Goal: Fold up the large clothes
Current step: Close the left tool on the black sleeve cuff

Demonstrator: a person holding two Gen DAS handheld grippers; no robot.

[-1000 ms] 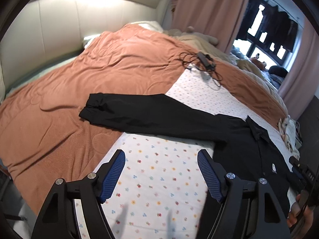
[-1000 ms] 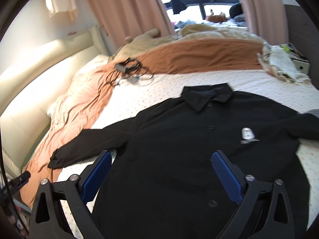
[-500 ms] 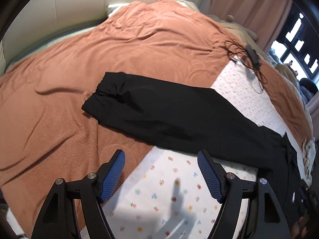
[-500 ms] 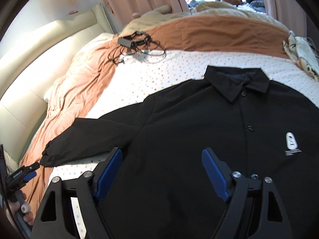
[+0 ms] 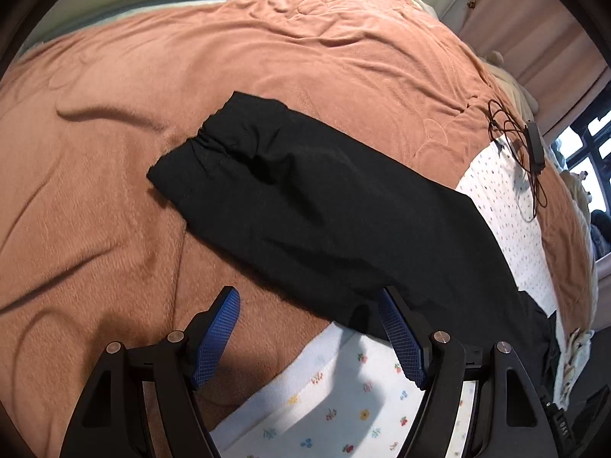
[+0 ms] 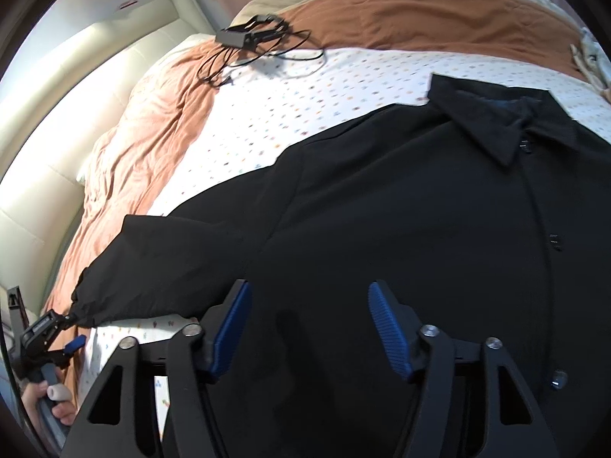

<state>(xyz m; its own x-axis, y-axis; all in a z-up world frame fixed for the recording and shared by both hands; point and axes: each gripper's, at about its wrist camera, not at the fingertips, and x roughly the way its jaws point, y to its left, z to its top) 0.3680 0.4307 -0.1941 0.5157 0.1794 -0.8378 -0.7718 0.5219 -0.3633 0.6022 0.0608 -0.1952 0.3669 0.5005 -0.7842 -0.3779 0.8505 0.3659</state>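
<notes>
A black button-up jacket (image 6: 401, 206) lies flat, front up, on the bed, collar (image 6: 492, 114) toward the far side. Its long sleeve (image 5: 305, 210) stretches out over the orange blanket, elastic cuff (image 5: 198, 160) at the far end. My left gripper (image 5: 309, 305) is open and empty, low over the sleeve's near edge, short of the cuff. It also shows in the right wrist view (image 6: 57, 332) by the cuff. My right gripper (image 6: 309, 297) is open and empty, close above the jacket's body near the armpit.
An orange blanket (image 5: 267, 38) covers the bed's left and far side. A white flower-print sheet (image 6: 305, 87) lies under the jacket. A black charger with tangled cable (image 6: 252, 38) lies on the far part of the bed. A cream headboard (image 6: 46, 114) stands at left.
My left gripper has moved out along the sleeve toward the cuff and lowered. My right gripper has moved forward and down over the jacket's body. Both stayed open.
</notes>
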